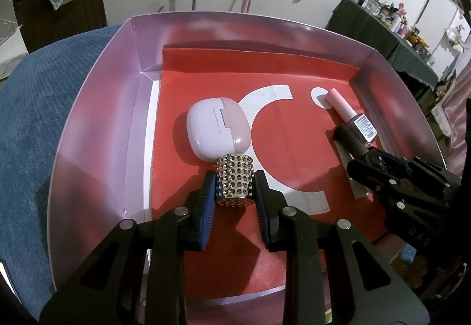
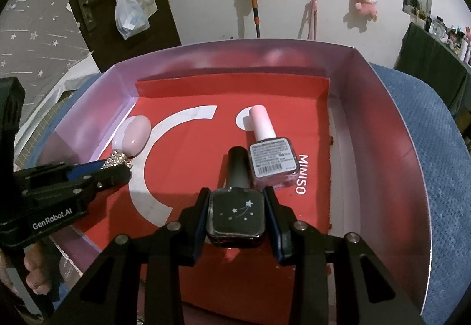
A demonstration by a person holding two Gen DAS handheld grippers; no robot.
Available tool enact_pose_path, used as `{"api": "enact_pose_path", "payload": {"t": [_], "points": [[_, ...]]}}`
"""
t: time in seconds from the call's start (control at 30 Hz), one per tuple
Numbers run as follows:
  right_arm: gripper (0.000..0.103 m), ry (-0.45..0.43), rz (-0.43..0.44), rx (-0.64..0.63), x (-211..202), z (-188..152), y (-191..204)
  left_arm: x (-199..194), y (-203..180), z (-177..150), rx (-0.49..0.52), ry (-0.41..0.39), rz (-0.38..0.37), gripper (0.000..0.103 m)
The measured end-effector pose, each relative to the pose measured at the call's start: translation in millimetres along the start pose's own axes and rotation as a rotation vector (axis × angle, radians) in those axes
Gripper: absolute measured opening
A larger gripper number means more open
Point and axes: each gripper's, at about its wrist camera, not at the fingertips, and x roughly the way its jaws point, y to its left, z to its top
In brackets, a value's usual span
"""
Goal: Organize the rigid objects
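Note:
A pink box with a red liner holds the objects. My left gripper is shut on a silver studded cylinder, held just in front of a lilac and pink earbud case. My right gripper is shut on a black nail polish bottle with star marks, low over the liner. A pink nail polish bottle lies beside it to the right, also in the left wrist view. The left gripper shows at the left of the right wrist view with the cylinder.
The box sits on a blue textured cushion. Its walls rise on all sides of the red liner. A dark table with clutter stands at the far right. A white wall with plush toys is behind.

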Motion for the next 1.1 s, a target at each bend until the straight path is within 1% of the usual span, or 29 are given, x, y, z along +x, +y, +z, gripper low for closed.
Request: {"api": "enact_pose_path", "payload": {"t": [0.3,0.63,0.87,0.97,1.1], "points": [[0.038,0.000,-0.002,-0.002,0.2,-0.3,-0.2,-0.1,0.3,0.0,-0.004,-0.001,-0.004,0.024],[0.038,0.000,-0.003,-0.004,0.0,-0.4,-0.6,-1.0,-0.4,-1.3,0.016,-0.007,0.020,0.024],[0.038,-0.002,0.001,-0.005,-0.5,-1.5,0.1,-1.4,0.4,-0.7,0.008,-0.006,0.011,0.024],[0.041,-0.002,0.011,-0.001,-1.0,-2.0,-0.2,-1.4,-0.6,-0.5,0.016,-0.007,0.020,0.024],[0.042,-0.009,0.014,0.000,-5.0,-3.9,-0.6,-2.8,-1.5,0.0,0.021,-0.009,0.021,0.024]]}}
